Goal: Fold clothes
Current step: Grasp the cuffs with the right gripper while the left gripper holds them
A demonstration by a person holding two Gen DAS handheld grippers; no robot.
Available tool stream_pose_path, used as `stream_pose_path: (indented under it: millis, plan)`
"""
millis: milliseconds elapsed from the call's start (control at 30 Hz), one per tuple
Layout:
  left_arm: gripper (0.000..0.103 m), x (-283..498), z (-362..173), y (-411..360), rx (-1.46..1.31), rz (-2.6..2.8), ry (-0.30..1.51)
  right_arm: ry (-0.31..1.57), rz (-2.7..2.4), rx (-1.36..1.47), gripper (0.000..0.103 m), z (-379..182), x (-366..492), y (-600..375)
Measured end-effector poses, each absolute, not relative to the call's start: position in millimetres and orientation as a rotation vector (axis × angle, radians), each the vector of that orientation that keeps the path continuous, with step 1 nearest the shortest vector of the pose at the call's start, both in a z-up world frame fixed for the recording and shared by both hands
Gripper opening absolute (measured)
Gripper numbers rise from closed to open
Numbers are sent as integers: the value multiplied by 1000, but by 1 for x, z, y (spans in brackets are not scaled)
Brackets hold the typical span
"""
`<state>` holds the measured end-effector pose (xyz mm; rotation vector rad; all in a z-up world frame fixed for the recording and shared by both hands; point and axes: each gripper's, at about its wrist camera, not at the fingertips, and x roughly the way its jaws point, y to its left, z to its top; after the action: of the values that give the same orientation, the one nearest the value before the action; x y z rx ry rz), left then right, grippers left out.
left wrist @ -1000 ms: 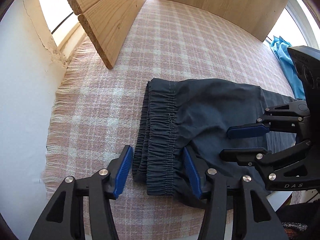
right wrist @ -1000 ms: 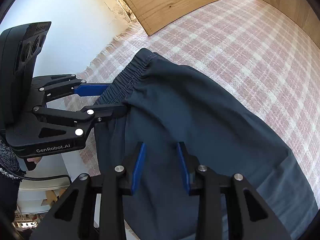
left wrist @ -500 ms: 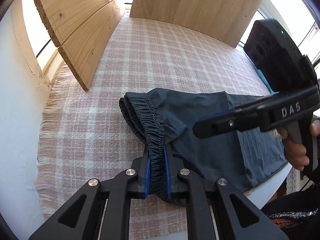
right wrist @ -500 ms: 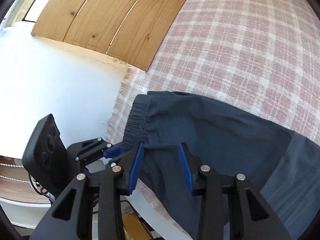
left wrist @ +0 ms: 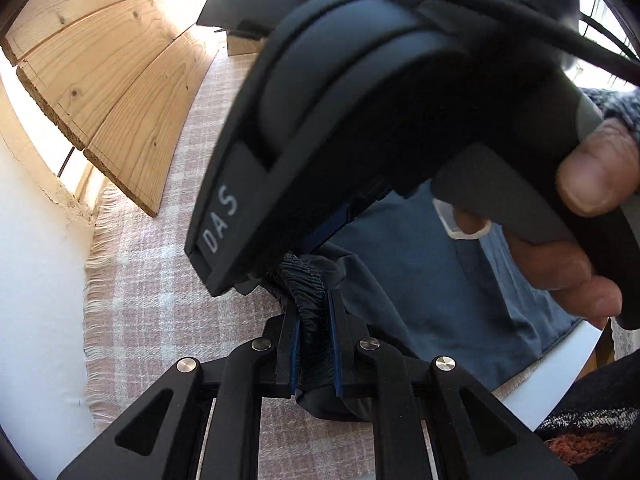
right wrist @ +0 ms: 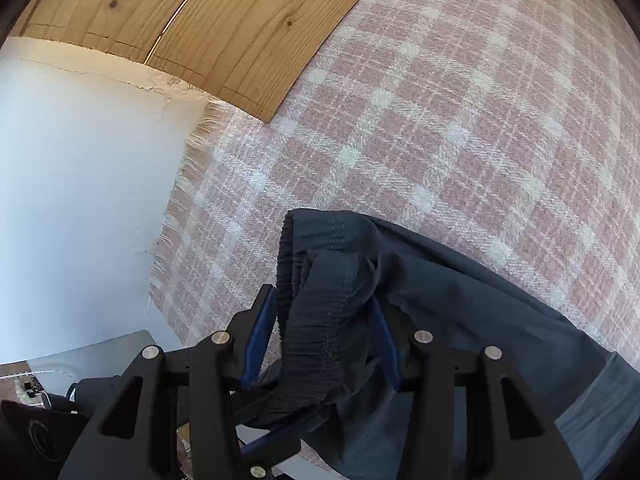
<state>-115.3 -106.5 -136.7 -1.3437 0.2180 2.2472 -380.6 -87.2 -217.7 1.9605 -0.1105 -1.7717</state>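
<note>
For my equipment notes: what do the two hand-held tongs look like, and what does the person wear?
Both tongs are matte black linkages with silver rivets and blue pads. The left tongs and the right tongs look alike. The right unit's body bears white letters "DAS", a green light and a black cable. The sleeve is grey speckled knit.

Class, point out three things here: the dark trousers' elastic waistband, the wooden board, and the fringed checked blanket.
elastic waistband (left wrist: 314, 320), left wrist view, gathered part between the pads.
wooden board (right wrist: 248, 40), right wrist view, its face.
checked blanket (right wrist: 460, 120), right wrist view, bare weave.
</note>
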Motion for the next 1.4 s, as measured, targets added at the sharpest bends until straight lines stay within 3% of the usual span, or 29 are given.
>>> stream_pose_path:
  millis: [100, 200, 233, 433, 600, 900, 933, 967, 1000, 1167, 1400]
  plan:
    - [11, -112, -138, -105, -1330, 2248, 212, -50, -1785, 1920, 45, -216, -381, -92]
    - [12, -110, -138, -108, -1325, 2262, 195, -54, -1784, 1890, 21, -218, -380, -85]
    - [13, -109, -138, -109, -1323, 2266, 189, -58, -1782, 1882, 17, -219, -380, -83]
    - [37, -101, -132, -149, -1363, 2377, 22, -184, -1766, 1869, 15, -226, -383, -59]
    - [45, -109, -139, -149, -1390, 2372, -27, -189, -1770, 1859, 15, -226, -383, -57]
    - [45, -133, -145, -149, -1389, 2338, -42, -241, -1774, 1859, 15, -220, -388, -49]
    - [42, -133, -145, -153, -1380, 2334, -55, -255, -1772, 1863, 15, -219, -389, -51]
    - [26, -135, -146, -155, -1378, 2317, -75, -269, -1770, 1867, 15, -217, -391, -54]
    - [19, -137, -148, -157, -1380, 2297, -103, -281, -1769, 1870, 15, -216, -392, -56]
    - [16, -138, -144, -174, -1334, 2271, -248, -318, -1750, 1860, 15, -210, -400, -56]
    - [16, -124, -94, -177, -1200, 2291, -272, -490, -1722, 1742, 15, -167, -385, -47]
